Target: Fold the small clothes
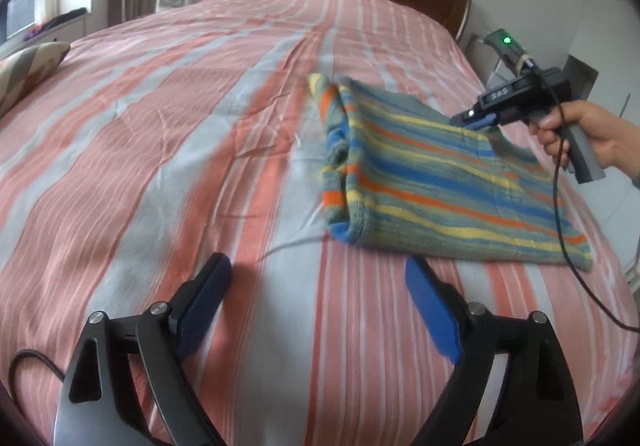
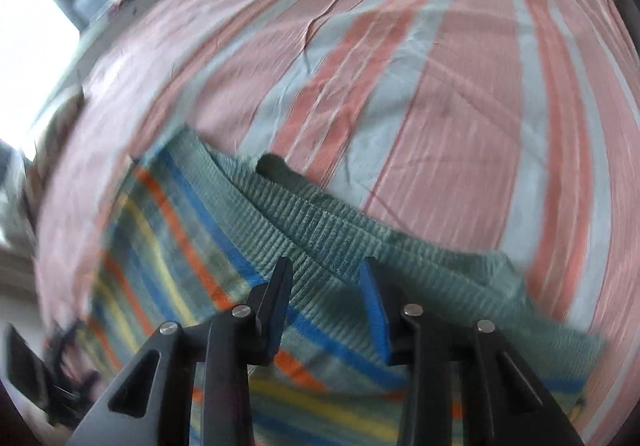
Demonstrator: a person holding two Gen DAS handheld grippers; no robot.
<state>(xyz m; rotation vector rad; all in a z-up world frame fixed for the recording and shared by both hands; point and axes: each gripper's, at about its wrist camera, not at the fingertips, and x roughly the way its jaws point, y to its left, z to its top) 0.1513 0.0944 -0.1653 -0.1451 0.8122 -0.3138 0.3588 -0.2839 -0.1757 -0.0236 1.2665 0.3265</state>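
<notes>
A: Start at the left. What is there?

B: The left gripper [image 1: 318, 286] hangs over bare striped bedsheet [image 1: 160, 134], its fingers spread wide with nothing between them. A patterned cushion [image 1: 28, 66] sits at the far left edge of the bed, well apart from the work.

A: And the garment?

B: The striped knit sweater [image 1: 432, 182] lies on the right side of the bed. Its left part looks doubled over on itself, with a bunched roll of fabric along that edge, so I judge at least one fold is in.

A: Then the right side?

B: The right gripper [image 2: 326, 266] points down at the sweater's grey-green ribbed band [image 2: 320, 230]. Its fingers stand partly apart, and the band lies beneath the gap. From its own camera I cannot see the pads pressing the knit, so I would not call it a pinch. A hand [image 1: 576, 134] holds that gripper at the sweater's far right edge.

A: What is left?

B: The piece is still long and loose. It probably needs another fold and some squaring up.
</notes>
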